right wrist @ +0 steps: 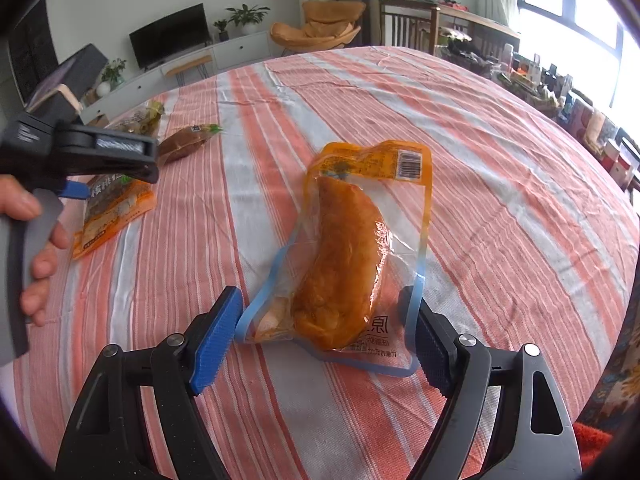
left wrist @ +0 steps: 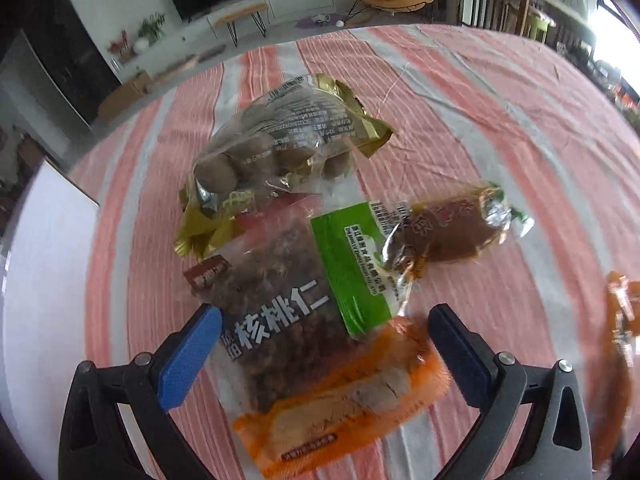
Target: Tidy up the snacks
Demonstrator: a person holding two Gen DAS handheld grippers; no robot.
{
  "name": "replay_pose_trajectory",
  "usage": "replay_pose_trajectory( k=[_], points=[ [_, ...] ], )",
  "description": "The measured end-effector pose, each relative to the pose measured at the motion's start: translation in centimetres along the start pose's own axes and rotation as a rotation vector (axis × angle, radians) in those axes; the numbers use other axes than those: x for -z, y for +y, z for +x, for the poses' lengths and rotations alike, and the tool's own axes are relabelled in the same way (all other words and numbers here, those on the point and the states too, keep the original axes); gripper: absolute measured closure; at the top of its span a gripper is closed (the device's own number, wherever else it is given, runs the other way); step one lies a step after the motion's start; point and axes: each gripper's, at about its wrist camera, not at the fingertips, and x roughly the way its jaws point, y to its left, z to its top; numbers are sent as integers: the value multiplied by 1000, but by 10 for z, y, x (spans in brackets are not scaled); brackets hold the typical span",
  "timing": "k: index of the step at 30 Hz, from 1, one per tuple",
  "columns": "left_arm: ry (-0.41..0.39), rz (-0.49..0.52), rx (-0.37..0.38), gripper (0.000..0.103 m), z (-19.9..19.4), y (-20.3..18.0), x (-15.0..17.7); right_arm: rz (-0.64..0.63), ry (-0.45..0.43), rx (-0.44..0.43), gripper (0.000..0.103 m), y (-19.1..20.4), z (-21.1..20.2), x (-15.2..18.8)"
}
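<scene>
Two sets of tongs stand apart: the right tongs [right wrist: 322, 334] straddle the chicken pouch [right wrist: 352, 256] lying flat on the striped surface [right wrist: 500, 160] (pads not pressing), the left tongs [left wrist: 324, 346] over the snack pile [left wrist: 288, 272] at ten o'clock. Best pinch the pouch's sealed edge, not the meat.

Coral-and-white striped tablecloth [right wrist: 460, 128], orange-edged meat pouch [right wrist: 360, 240], gold-trimmed nut bag [left wrist: 280, 140], blue-padded tongs [right wrist: 328, 332]
</scene>
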Motion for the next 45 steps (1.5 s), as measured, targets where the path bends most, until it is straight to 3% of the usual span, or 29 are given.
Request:
replay_pose_trajectory(
  k=[6,13,21,22,24,29,43,45],
  points=[
    [32,-132,58,0,8,34,10,0,0,-1,20,0,0,0],
    [46,-135,66,0,18,58,18,-4,2,5,20,0,1,0],
    [-1,-135,125,3,10,75,37,-4,1,5,20,0,1,0],
    [-27,-124,127,6,6,74,43,-4,1,5,20,0,1,0],
    [-84,-80,131,24,-4,72,54,-5,1,6,20,0,1,0],
    [-150,40,136,37,-22,61,81,-6,2,7,20,0,1,0],
    [-135,137,121,37,-56,52,130,-5,0,3,20,0,0,0],
    [-124,143,105,28,-58,51,133,-5,0,3,20,0,1,0]
  ],
)
